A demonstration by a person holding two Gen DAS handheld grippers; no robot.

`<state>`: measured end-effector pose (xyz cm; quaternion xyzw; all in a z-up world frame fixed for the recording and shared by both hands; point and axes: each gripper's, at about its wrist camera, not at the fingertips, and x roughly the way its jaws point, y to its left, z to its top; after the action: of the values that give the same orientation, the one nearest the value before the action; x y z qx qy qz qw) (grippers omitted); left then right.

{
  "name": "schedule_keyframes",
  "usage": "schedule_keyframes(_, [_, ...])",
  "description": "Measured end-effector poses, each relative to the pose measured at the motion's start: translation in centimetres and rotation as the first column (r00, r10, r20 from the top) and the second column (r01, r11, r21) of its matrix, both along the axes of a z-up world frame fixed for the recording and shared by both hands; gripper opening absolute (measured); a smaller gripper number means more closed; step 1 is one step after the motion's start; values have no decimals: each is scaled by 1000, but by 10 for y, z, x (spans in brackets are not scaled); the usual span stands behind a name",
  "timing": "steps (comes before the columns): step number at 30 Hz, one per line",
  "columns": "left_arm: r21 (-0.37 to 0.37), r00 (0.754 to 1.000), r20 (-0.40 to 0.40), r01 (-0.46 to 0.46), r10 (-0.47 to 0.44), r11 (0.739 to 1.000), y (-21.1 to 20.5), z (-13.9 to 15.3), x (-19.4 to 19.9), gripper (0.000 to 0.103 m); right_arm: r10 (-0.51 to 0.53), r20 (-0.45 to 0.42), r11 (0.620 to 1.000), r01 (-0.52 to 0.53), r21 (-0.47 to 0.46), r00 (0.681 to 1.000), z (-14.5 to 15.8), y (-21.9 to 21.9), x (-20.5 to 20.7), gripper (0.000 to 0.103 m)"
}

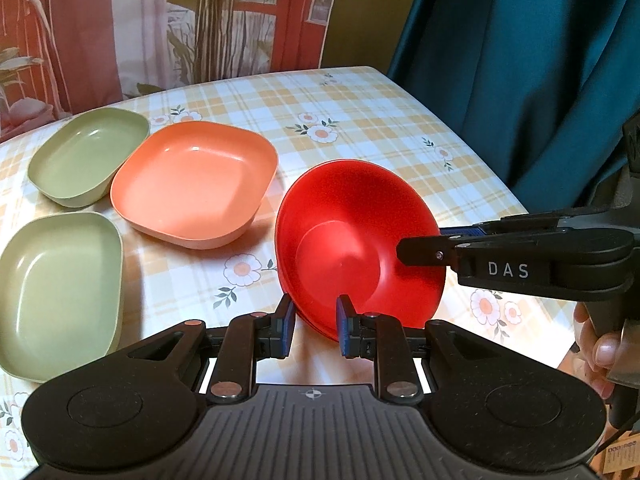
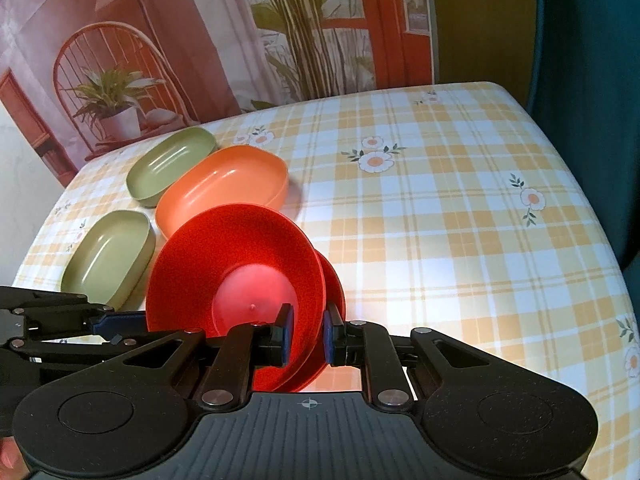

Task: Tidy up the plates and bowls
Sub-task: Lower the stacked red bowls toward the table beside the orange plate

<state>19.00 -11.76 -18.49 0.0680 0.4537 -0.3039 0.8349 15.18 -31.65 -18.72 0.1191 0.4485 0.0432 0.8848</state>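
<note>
Two grippers pinch one stack of red bowls (image 1: 352, 248), tipped up on edge above the checked tablecloth (image 1: 360, 120). From the left wrist, the left gripper (image 1: 316, 324) points down and forward, its blue pads nipping the stack's near rim. The right gripper (image 1: 424, 246) comes in from the right, lying almost level across the picture, narrowed on the rim's right side; fingers of a hand (image 1: 596, 352) curl round its handle at the right edge. To the left sit three rounded dishes flat on the cloth: a peach dish (image 1: 196, 188), a green dish (image 1: 86, 156) behind it and a second green dish (image 1: 56, 296) nearer.

From the right wrist, the right gripper (image 2: 308, 336) angles downward with its pads closed on the bowls' (image 2: 240, 264) lower rim. The left gripper (image 2: 116, 324) reaches in from the left edge, tip at the stack's left rim. Beyond lie the peach dish (image 2: 224, 188) and both green dishes (image 2: 172, 164) (image 2: 108, 256), with a painted backdrop (image 2: 200, 40) behind the table
</note>
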Motion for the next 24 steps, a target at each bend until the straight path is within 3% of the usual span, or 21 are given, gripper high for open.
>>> schedule_keyframes(24, [-17,1000,3,-28,28,999,5,3,6,23,4,-2,1000,-4,-3,1000,-1,-1,2,16])
